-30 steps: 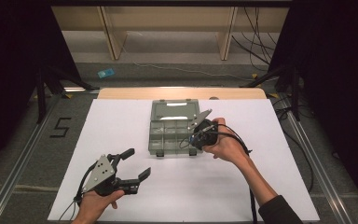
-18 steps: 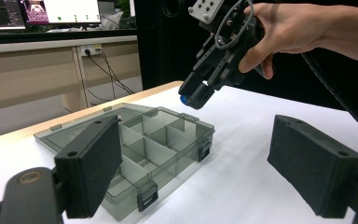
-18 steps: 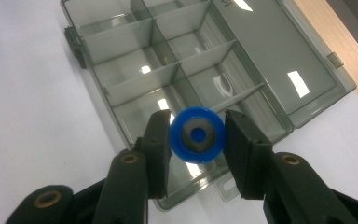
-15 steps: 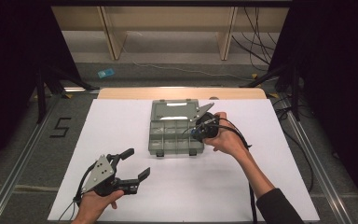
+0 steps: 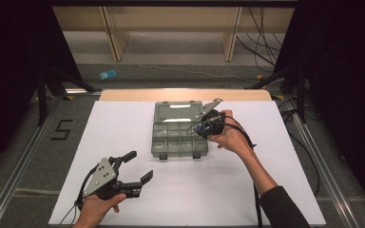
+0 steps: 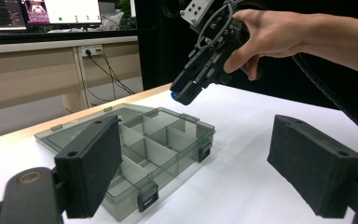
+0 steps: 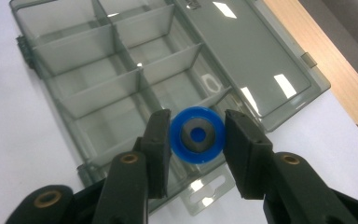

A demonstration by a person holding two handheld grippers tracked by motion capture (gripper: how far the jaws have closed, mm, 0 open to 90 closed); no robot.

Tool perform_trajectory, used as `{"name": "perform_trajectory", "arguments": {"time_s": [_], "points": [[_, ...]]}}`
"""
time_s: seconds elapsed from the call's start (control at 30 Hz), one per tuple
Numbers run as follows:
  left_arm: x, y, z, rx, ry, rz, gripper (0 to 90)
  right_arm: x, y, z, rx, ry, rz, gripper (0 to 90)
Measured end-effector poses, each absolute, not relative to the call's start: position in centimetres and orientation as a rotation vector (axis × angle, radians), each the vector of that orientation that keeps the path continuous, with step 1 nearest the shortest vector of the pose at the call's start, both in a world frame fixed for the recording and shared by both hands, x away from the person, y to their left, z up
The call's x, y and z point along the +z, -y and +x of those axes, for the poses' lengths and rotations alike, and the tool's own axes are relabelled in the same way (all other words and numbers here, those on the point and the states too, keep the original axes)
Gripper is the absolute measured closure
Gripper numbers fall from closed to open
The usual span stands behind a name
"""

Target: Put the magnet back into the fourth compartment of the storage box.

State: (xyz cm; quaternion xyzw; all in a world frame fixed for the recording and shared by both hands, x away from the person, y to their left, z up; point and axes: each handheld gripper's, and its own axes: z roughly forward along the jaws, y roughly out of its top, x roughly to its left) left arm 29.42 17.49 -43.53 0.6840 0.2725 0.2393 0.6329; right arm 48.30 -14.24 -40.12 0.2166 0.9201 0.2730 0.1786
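Note:
A smoky grey compartment box (image 5: 158,142) lies open mid-table, its lid (image 5: 178,111) flat on the far side. My right gripper (image 5: 200,128) hovers over the box's right end, shut on a blue ring with a dark core (image 7: 197,134). In the right gripper view the ring hangs above the compartments (image 7: 102,88) nearest that end. The left gripper view shows the same ring (image 6: 173,95) as a blue spot at the right gripper's tip (image 6: 179,93), above the box (image 6: 140,149). My left gripper (image 5: 140,165) rests open at the front left, nothing between its pads (image 6: 93,170).
White paper (image 5: 266,190) covers the table, with a wooden strip (image 5: 123,95) along the far edge. The box's compartments look empty. Dark curtains and cables flank the table, and a shelf frame (image 5: 171,28) stands beyond it.
My right hand has shifted slightly toward the far side above the box, still holding the ring. The left gripper has stayed in place.

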Motion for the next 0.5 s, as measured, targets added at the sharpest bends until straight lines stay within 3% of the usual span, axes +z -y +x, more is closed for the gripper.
{"name": "perform_trajectory", "arguments": {"time_s": [0.5], "points": [[-43.5, -17.5, 29.4, 0.546, -0.622, 1.557, 16.8, -41.1, 14.4, 49.8, 0.774, -2.568, 0.666, 62.9]]}}
